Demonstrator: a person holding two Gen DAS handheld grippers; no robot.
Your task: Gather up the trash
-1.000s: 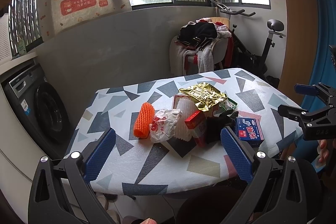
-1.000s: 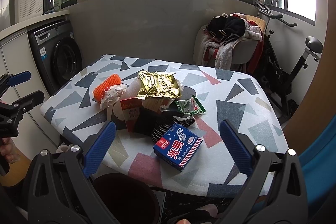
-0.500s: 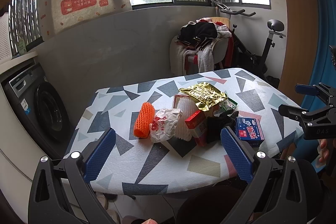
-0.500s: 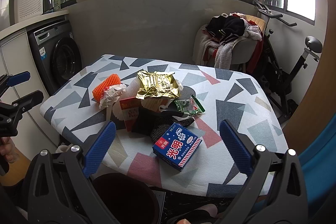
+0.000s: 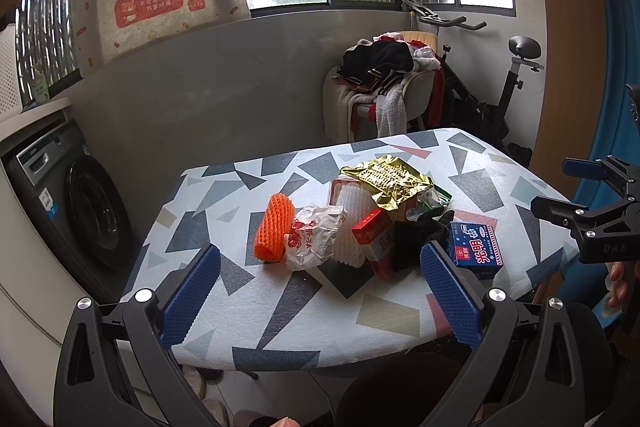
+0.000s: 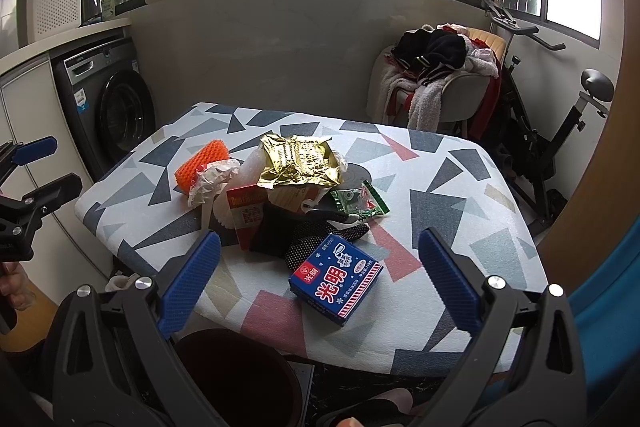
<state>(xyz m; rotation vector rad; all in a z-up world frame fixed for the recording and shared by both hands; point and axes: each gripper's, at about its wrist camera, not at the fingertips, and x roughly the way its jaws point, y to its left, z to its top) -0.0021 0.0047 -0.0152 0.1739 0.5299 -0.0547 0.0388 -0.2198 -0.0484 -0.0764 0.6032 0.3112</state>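
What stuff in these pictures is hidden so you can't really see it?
- White foam cup: left wrist view, mostly covered by the gold wrapper and red box.
- Dark bin: right wrist view, partly behind the right gripper.
- Chair: both views, buried under clothes.
- Small print on the blue box: too small.

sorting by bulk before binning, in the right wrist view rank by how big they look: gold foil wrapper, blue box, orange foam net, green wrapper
1. gold foil wrapper and blue box: look alike in area; the box lies nearer the camera, so unsure.
2. orange foam net, partly hidden by a crumpled bag.
3. green wrapper, smallest.
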